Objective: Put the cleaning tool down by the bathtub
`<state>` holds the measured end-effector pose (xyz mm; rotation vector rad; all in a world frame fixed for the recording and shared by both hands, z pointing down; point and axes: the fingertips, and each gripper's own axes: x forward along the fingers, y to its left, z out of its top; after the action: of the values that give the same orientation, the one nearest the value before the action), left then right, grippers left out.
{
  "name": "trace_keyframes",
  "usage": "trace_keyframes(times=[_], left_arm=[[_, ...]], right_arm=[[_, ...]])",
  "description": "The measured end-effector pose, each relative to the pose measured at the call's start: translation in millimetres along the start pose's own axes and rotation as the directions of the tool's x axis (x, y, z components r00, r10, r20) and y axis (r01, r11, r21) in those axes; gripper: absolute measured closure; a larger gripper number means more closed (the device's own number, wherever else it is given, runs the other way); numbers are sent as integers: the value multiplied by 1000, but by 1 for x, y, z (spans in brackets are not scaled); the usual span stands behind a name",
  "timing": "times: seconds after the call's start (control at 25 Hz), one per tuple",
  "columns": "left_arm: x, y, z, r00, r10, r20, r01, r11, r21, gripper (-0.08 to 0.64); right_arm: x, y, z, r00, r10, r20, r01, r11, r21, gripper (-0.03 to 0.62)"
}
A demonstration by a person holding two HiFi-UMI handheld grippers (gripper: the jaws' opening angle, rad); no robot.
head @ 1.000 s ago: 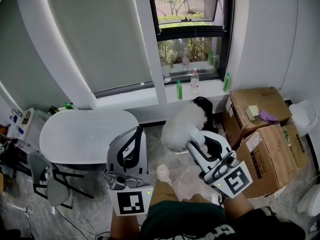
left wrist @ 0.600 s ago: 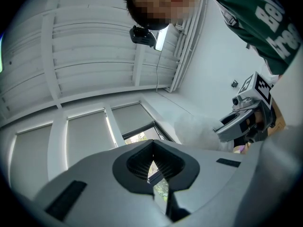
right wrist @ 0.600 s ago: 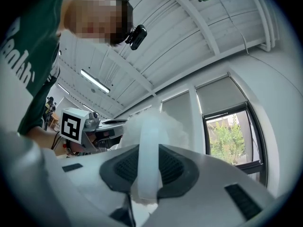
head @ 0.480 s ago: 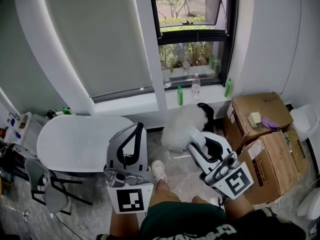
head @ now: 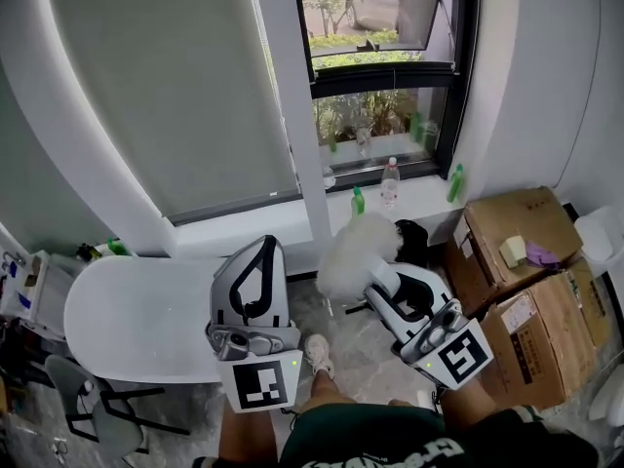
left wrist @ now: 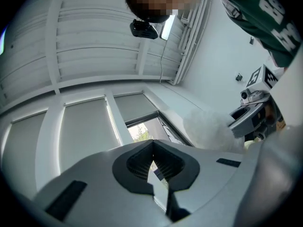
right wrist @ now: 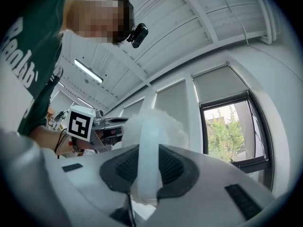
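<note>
Since a second before, both tools had travelled toward the window (head: 380,86), and the bathtub (head: 127,310) had slipped down into the lower left of the frame while the sill (head: 292,224) came nearer.

Much was covered. My left gripper (head: 261,246) hid the tub's right end, and its pads were pressed together at the tips with nothing caught between them. My right gripper (head: 376,277) pinched the duster (head: 353,252) by its pale translucent handle (right wrist: 149,141). From the head view that handle was buried inside the jaws, so only the fluffy white head showed, at frame centre. It was off the floor (head: 361,344), to the right of the tub and apart from it.

A black object (head: 411,237) sat behind the fluff, mostly hidden, and I could not tell what it was. Two cardboard boxes (head: 512,227) filled the right side, the lower one cut by the frame edge. Clutter at the far left edge was too small to make out.

On the sill stood a green bottle (head: 357,201) just above the duster head, with a clear bottle (head: 390,183) beside it. A grey chair (head: 73,398) stood in the lower left in front of the tub. My shoe (head: 317,352) showed between the two tools.
</note>
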<state>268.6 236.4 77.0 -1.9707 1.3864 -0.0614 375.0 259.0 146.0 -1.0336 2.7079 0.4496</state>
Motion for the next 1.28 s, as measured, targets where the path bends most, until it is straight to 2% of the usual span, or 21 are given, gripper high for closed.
trace_keyframes(times=[0.24,0.68,0.96,1.28], left_arm=[[79,49,-63,999,-37,-3,36,999,-26,554],[183,105,-156,994,-106,30,108,993,-50,554],[228,128,-214,993,-122,3,121,990,-75,554],[250,158,-266,995,-93,-40,89,992,-90,554]], right_arm=[[92,-39,-24,999,-17,-28,17,1000,7,500],[215,-105,-76,997,-45,-55,47,998,33,500],[270,-139,-116,994,-61,-91,66,996,57,500],[327,-150,-146,994,-26,-105,35,996,80,500]])
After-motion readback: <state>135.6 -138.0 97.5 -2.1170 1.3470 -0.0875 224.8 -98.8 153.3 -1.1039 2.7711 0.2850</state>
